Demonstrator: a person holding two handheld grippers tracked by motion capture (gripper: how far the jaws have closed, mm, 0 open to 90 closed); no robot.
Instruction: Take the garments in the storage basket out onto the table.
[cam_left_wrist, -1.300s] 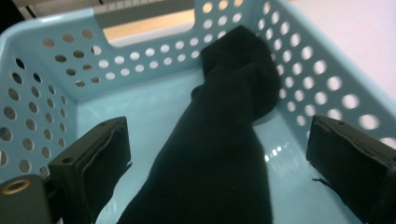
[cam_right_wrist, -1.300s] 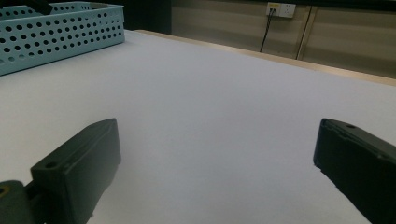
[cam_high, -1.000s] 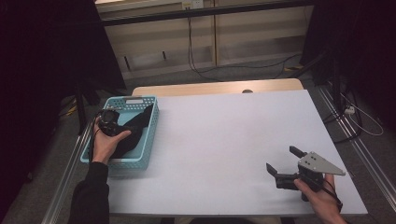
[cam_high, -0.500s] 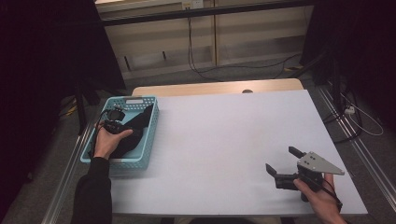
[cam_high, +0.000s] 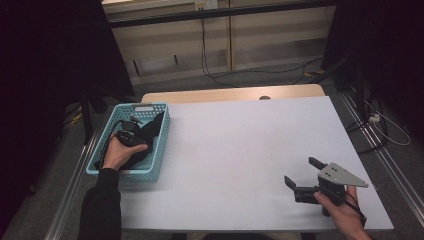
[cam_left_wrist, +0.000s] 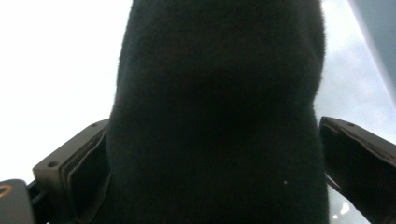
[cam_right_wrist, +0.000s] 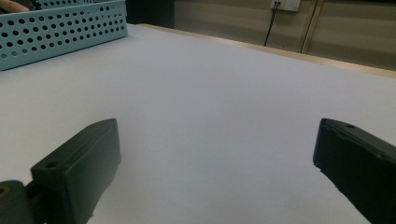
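Both jaws of the left gripper were spread around the black cloth in the blue basket, having just reopened after a brief partial squeeze, so no firm pinch was judged made yet. Right gripper rested spread and empty on the counter.

Light blue perforated plastic basket at left edge of white rectangular counter. Black fuzzy cloth inside basket, under and between jaws of left hand-held gripper, apparently loose between them. Right hand-held gripper near front right corner of counter, well apart from basket, jaws spread over bare surface. Pale wooden-fronted wall behind counter, beyond strip of floor.
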